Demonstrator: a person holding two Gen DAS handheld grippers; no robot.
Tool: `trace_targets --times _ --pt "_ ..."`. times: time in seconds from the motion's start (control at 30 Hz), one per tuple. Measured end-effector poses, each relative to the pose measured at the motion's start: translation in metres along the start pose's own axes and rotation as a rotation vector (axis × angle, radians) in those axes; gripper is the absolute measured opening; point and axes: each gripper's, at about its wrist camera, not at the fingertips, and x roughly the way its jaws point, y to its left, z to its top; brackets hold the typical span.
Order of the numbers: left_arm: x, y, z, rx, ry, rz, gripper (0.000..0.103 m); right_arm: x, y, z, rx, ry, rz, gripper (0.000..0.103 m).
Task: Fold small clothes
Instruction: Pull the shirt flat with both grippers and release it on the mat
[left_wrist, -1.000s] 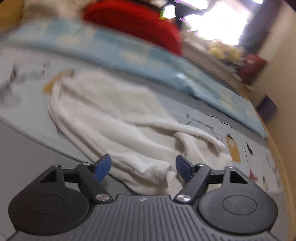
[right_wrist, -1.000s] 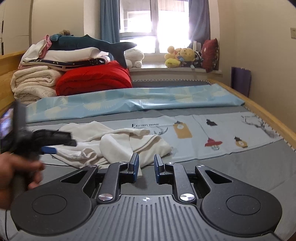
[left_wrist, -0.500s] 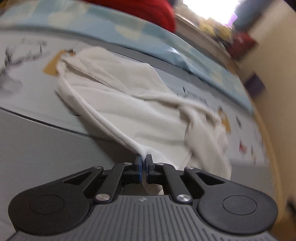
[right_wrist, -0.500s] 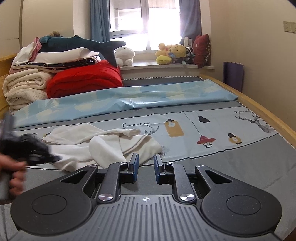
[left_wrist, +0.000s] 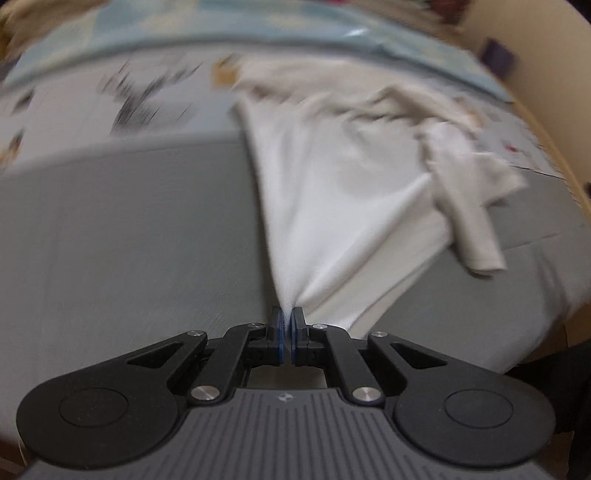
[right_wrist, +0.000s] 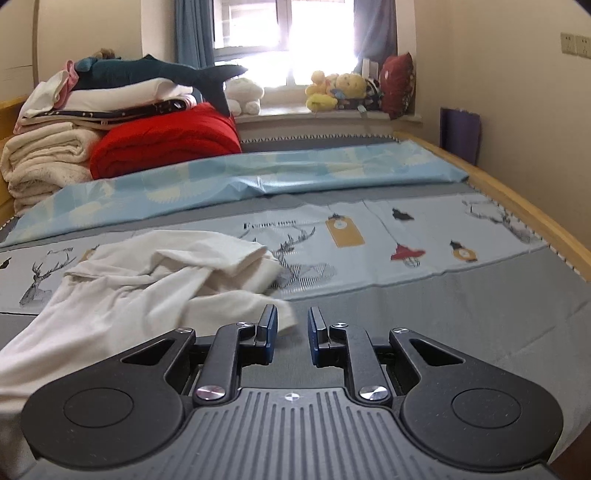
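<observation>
Left gripper (left_wrist: 286, 318): jaws clamped on an edge of the white garment (left_wrist: 343, 192), drawn taut over the bed (left_wrist: 129, 229). Right gripper (right_wrist: 291, 321): jaws slightly apart, holding nothing.

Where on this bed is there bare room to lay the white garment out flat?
Bare: the grey sheet right of the white garment, bordered by the lamp-print band and wooden bed rail. Crowded: the far end, with the blue sheet and red blanket.
</observation>
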Motion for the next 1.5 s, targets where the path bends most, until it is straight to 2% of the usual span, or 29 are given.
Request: trace_targets --times 0.07,0.13,0.2,0.27,0.3,0.33,0.37,0.43,0.63,0.7,0.73,0.77,0.8,0.83,0.87,1.0,1.13,1.23,1.3,1.33,1.4,1.43,1.5 --pt "0.000 0.014 0.000 -0.043 0.011 0.009 0.004 0.006 -0.001 -0.001 0.017 0.026 -0.006 0.018" --pt "-0.003 0.022 0.004 -0.106 0.000 -0.027 0.006 0.014 0.001 -0.003 0.028 0.061 0.005 0.018" --pt "-0.004 0.020 0.007 -0.128 0.002 -0.038 0.010 0.027 0.005 -0.003 0.041 0.105 0.033 0.019" --pt "0.000 0.015 0.013 -0.123 0.021 -0.024 0.029 0.042 0.010 -0.002 0.041 0.140 0.066 0.023" --pt "0.003 0.015 0.017 -0.129 0.033 -0.018 0.033 0.052 0.014 -0.002 0.042 0.155 0.077 0.026" --pt "0.007 0.016 0.019 -0.140 0.043 -0.015 0.037 0.060 0.017 -0.001 0.046 0.169 0.087 0.035" --pt "0.010 0.014 0.019 -0.152 0.053 -0.014 0.038 0.070 0.019 0.000 0.054 0.186 0.095 0.045" --pt "0.021 0.015 0.022 -0.176 0.085 -0.014 0.038 0.088 0.024 0.000 0.070 0.217 0.099 0.052" --pt "0.042 0.016 0.025 -0.188 0.161 -0.003 0.038 0.140 0.031 -0.002 0.093 0.306 0.063 0.051" --pt "0.045 0.016 0.025 -0.177 0.171 0.001 0.038 0.152 0.031 -0.004 0.106 0.334 0.057 0.050" --pt "0.046 0.017 0.026 -0.173 0.174 0.001 0.035 0.157 0.031 -0.006 0.111 0.349 0.060 0.037" --pt "0.046 0.017 0.027 -0.167 0.174 0.001 0.024 0.160 0.032 -0.006 0.111 0.363 0.066 0.013" --pt "0.046 0.016 0.028 -0.160 0.173 -0.001 0.020 0.163 0.033 -0.007 0.105 0.376 0.072 0.006" --pt "0.044 0.015 0.029 -0.153 0.165 0.001 0.011 0.163 0.034 -0.008 0.104 0.390 0.087 0.006" --pt "0.042 0.014 0.031 -0.147 0.150 0.002 0.008 0.161 0.033 -0.007 0.105 0.397 0.102 0.006" --pt "0.017 0.006 0.036 -0.157 0.031 -0.058 0.006 0.128 0.018 0.008 0.093 0.312 0.130 0.005" --pt "-0.004 -0.016 0.038 -0.127 -0.037 -0.143 0.005 0.081 -0.022 0.018 0.135 0.228 0.076 0.005" --pt "-0.012 -0.039 0.033 -0.054 -0.032 -0.169 0.005 0.037 -0.046 0.020 0.155 0.136 0.068 0.005" --pt "-0.009 -0.046 0.028 -0.024 0.023 -0.127 0.005 0.016 -0.061 0.014 0.139 0.118 0.047 0.005" --pt "-0.005 -0.047 0.025 0.006 0.064 -0.065 0.005 0.013 -0.066 0.007 0.113 0.142 0.039 0.005" --pt "0.006 -0.048 0.019 0.061 0.140 0.064 0.005 0.023 -0.071 -0.011 0.063 0.303 0.083 0.005" --pt "0.009 -0.045 0.017 0.061 0.167 0.095 0.005 0.031 -0.069 -0.025 0.031 0.421 0.124 0.005" --pt "0.008 -0.042 0.017 0.043 0.175 0.076 0.005 0.039 -0.050 -0.051 -0.118 0.576 0.189 0.005"
